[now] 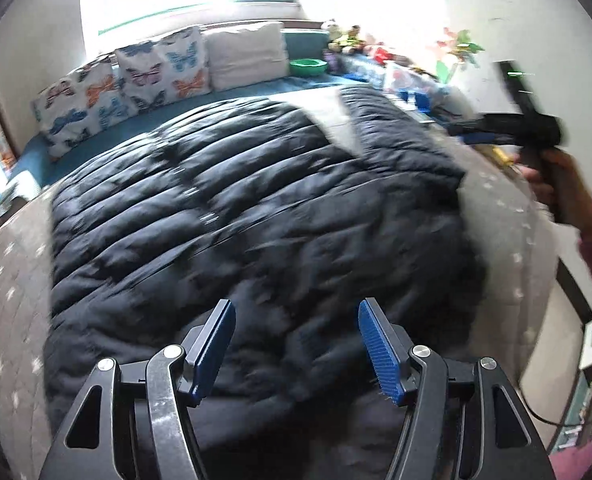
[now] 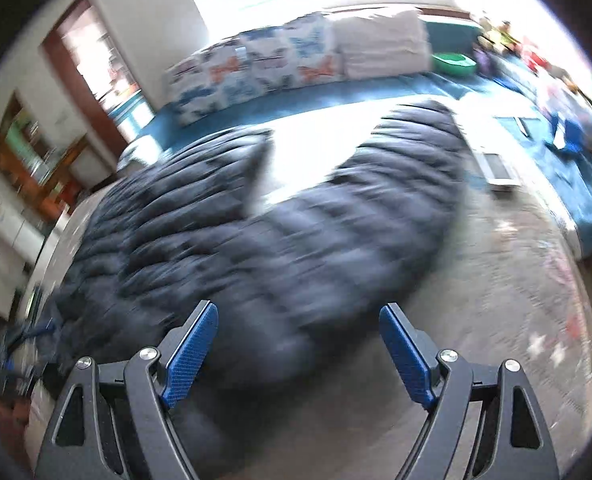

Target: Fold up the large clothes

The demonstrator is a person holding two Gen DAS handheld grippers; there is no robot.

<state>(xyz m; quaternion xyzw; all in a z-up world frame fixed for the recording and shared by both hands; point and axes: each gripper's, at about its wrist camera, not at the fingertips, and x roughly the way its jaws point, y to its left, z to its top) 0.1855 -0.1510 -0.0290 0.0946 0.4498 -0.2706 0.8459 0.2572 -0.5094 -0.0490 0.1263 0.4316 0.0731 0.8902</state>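
Observation:
A large dark navy quilted puffer jacket lies spread on a grey star-patterned blanket; it also shows in the right wrist view, blurred, with two parts splayed apart. My left gripper is open and empty, just above the jacket's near edge. My right gripper is open and empty, over the jacket's near edge and the blanket. The right gripper also shows in the left wrist view, held in a hand at the far right; its fingers are not clear there.
Butterfly-print pillows and a white pillow line the back under a bright window. A green bowl and toys sit at the back right. A teal sheet lies right; a doorway is left.

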